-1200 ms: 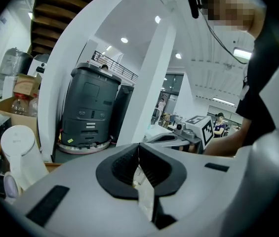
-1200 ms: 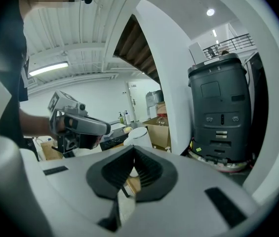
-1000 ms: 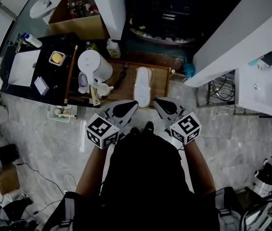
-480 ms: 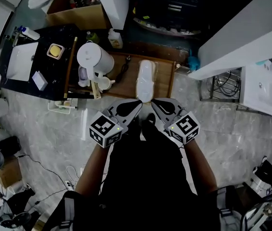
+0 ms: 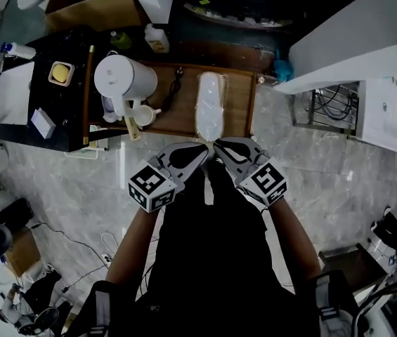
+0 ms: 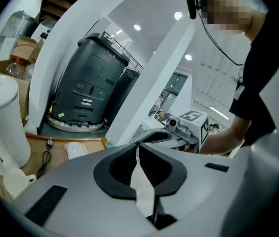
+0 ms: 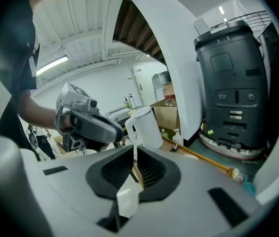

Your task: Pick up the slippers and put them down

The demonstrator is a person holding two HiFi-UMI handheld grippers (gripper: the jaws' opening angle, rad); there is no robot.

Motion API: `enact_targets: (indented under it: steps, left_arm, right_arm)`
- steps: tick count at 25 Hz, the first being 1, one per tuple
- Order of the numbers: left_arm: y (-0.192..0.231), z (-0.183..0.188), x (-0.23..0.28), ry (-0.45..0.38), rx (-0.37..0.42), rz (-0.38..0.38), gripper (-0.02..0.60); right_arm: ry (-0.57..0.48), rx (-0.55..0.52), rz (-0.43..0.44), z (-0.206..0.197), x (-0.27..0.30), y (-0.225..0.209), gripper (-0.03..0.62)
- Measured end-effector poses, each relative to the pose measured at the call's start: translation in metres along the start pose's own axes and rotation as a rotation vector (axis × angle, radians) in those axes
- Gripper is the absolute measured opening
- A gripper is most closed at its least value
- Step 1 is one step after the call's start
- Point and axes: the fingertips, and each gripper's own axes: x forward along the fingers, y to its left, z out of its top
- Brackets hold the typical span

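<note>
A grey marbled floor [image 5: 339, 181] spreads below a standing person. The left tool [image 5: 203, 149] and the right tool [image 5: 217, 146] angle toward each other with their tips close. Each has its jaws clenched together on nothing. Just beyond the tips, apart from both tools, the white oblong slippers [image 5: 209, 106] lie lengthwise on a brown wooden tray [image 5: 244, 111]. They read as one pale shape, so I cannot tell whether two are stacked. A white plastic kettle [image 5: 124, 79] stands at the tray's left end. In the right gripper view the tool's own body hides the slippers.

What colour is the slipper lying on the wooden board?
White, with no pattern visible. The slipper shows best in the head view.
</note>
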Motion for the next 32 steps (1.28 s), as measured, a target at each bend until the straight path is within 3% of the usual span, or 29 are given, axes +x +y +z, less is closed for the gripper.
enact_targets:
  steps: [7, 11, 19, 23, 32]
  left_arm:
    - [0.042, -0.032, 0.017, 0.056, -0.052, 0.027, 0.023]
    - [0.071, -0.053, 0.025, 0.086, -0.096, 0.05, 0.12]
    - [0.122, -0.106, 0.046, 0.167, -0.172, 0.057, 0.181]
    - [0.142, -0.125, 0.048, 0.175, -0.209, 0.073, 0.194]
    - [0.18, -0.154, 0.069, 0.17, -0.274, 0.139, 0.255]
  right_arm:
    - [0.041, 0.059, -0.013, -0.031, 0.027, -0.024, 0.088]
    - [0.082, 0.089, -0.027, -0.055, 0.04, -0.04, 0.127]
    - [0.208, -0.024, -0.082, -0.107, 0.064, -0.066, 0.15]
    - [0.215, 0.014, -0.111, -0.127, 0.081, -0.075, 0.174]
    - [0.178, 0.201, -0.224, -0.159, 0.094, -0.121, 0.302]
